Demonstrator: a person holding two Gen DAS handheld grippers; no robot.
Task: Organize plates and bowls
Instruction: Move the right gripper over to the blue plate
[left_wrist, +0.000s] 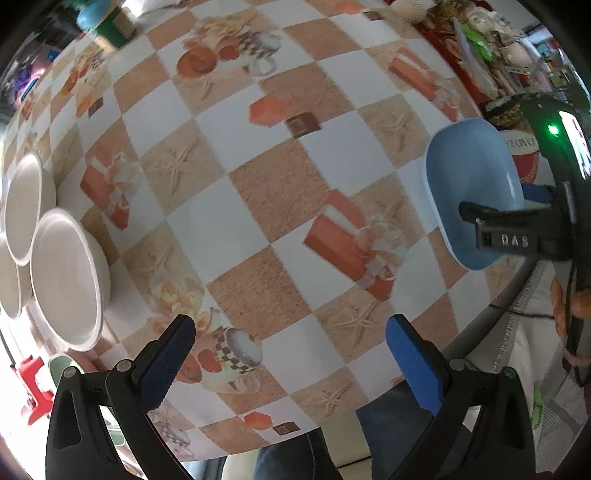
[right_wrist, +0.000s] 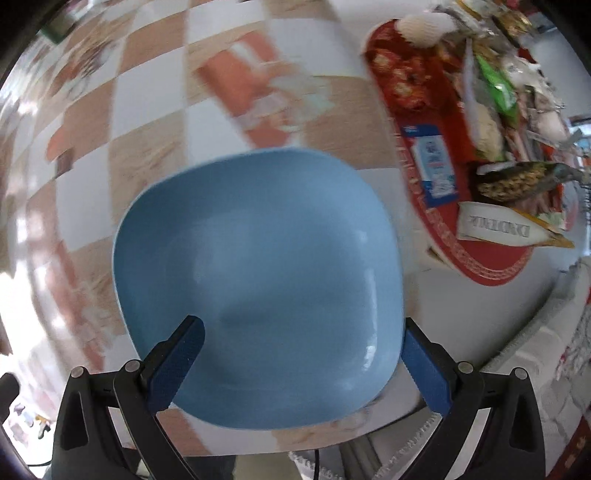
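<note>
Left wrist view: looking forward and down along the fingers (left_wrist: 173, 354) over the table (left_wrist: 258, 206), fairly high above it. Right wrist view: tilted down, close over the blue plate (right_wrist: 258, 280). Shared by both: that plate (left_wrist: 469, 192) and the checkered cloth beneath it.

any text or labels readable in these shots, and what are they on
"DAS": raised letters on the black body of the right gripper, seen from the left wrist view.
White card on the red tray: large print, upside down and blurred, not reliably readable.
Blue and white packet on the same tray: print too small and blurred to read.
The blue plate and checked tablecloth carry no words.
</note>
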